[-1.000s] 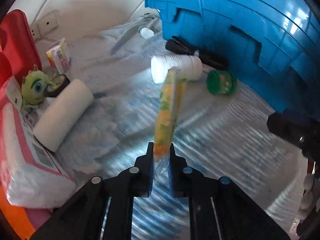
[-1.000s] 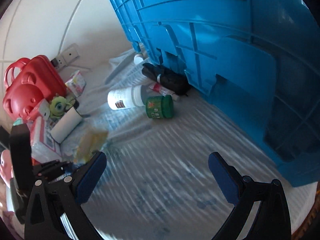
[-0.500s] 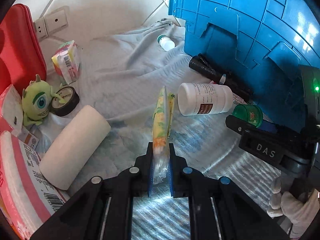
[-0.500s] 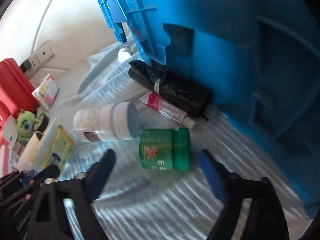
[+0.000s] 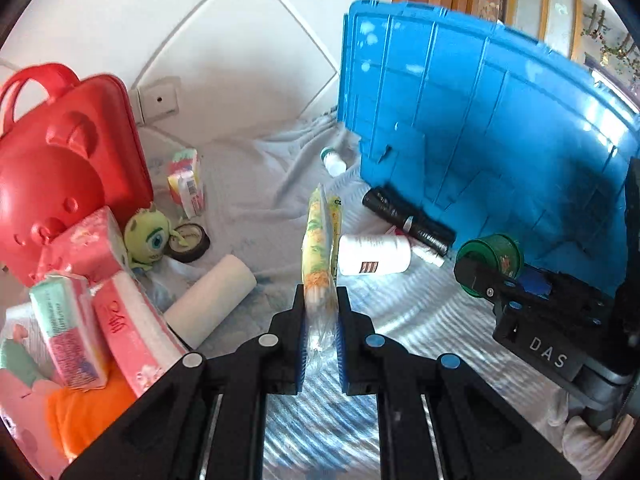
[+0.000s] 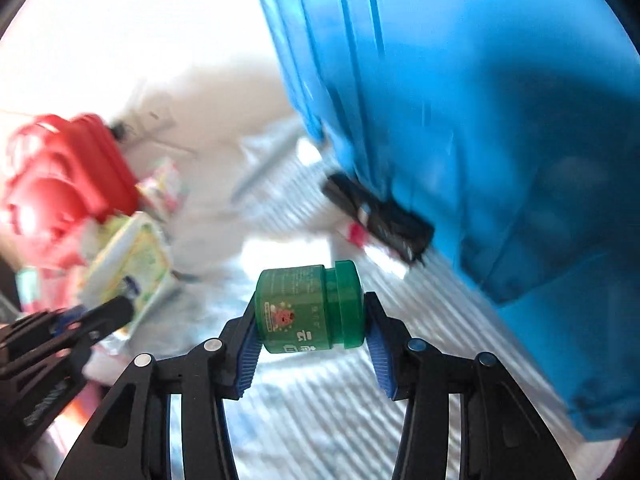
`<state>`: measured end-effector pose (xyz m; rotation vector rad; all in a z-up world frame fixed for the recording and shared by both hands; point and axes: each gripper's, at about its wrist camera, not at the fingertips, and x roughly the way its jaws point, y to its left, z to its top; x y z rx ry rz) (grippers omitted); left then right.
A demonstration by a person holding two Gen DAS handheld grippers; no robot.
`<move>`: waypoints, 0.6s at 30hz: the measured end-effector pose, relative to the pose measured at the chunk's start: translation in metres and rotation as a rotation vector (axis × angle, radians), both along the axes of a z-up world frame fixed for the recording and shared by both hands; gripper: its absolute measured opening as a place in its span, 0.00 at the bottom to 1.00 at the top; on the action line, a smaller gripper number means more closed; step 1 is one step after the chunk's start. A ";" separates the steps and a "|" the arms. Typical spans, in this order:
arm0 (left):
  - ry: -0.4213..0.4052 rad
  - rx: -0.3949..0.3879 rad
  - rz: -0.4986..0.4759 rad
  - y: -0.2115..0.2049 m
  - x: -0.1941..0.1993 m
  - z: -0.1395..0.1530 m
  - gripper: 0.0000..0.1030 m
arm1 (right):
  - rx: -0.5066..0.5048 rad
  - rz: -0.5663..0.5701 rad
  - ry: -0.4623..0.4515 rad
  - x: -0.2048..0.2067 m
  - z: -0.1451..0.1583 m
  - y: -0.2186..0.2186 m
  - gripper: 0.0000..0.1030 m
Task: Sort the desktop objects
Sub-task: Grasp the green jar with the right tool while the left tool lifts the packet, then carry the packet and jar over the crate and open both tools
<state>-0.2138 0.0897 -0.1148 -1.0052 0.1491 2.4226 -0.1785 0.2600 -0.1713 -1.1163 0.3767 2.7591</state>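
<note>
My left gripper [image 5: 320, 308] is shut on a flat yellow-green plastic packet [image 5: 318, 248] and holds it edge-on above the cloth. The packet [image 6: 132, 268] and the left gripper also show at the left of the right wrist view. My right gripper [image 6: 310, 324] is shut on a green jar [image 6: 308, 308] lying sideways between its blue pads, lid to the right, lifted off the cloth. The jar [image 5: 490, 256] shows at the right of the left wrist view. A large blue crate [image 5: 480, 128] stands on the right.
A white bottle [image 5: 374, 256], a black roll [image 5: 408, 220] and a small tube lie by the crate. A red case [image 5: 64, 160], tissue packs [image 5: 80, 312], a green plush [image 5: 146, 236], a tape ring [image 5: 190, 242] and a paper roll [image 5: 210, 300] crowd the left.
My right gripper has closed on the green jar and lifted it off the cloth. My left gripper has pulled back and up, still holding the packet.
</note>
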 end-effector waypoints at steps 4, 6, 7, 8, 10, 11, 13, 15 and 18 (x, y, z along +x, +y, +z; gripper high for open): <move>0.096 0.037 0.024 -0.001 0.033 0.051 0.11 | 0.018 0.030 0.130 0.036 0.061 -0.007 0.45; 0.131 0.049 0.031 0.002 0.047 0.073 0.11 | 0.040 0.041 0.194 0.053 0.089 -0.009 0.45; 0.150 0.061 0.030 0.004 0.055 0.085 0.11 | 0.050 0.043 0.222 0.061 0.102 -0.009 0.45; 0.165 0.069 0.027 0.007 0.062 0.095 0.11 | 0.056 0.047 0.248 0.069 0.114 -0.007 0.45; 0.196 0.094 0.014 0.013 0.076 0.115 0.11 | 0.070 0.052 0.291 0.085 0.137 -0.005 0.45; 0.203 0.107 0.006 0.018 0.081 0.124 0.11 | 0.079 0.053 0.313 0.095 0.149 -0.002 0.45; 0.218 0.127 -0.013 0.029 0.090 0.140 0.11 | 0.083 0.062 0.352 0.108 0.171 0.005 0.45; 0.245 0.126 -0.031 0.044 0.099 0.156 0.11 | 0.099 0.060 0.379 0.121 0.192 0.016 0.45; 0.278 0.132 -0.069 0.074 0.110 0.179 0.11 | 0.119 0.049 0.401 0.139 0.224 0.041 0.45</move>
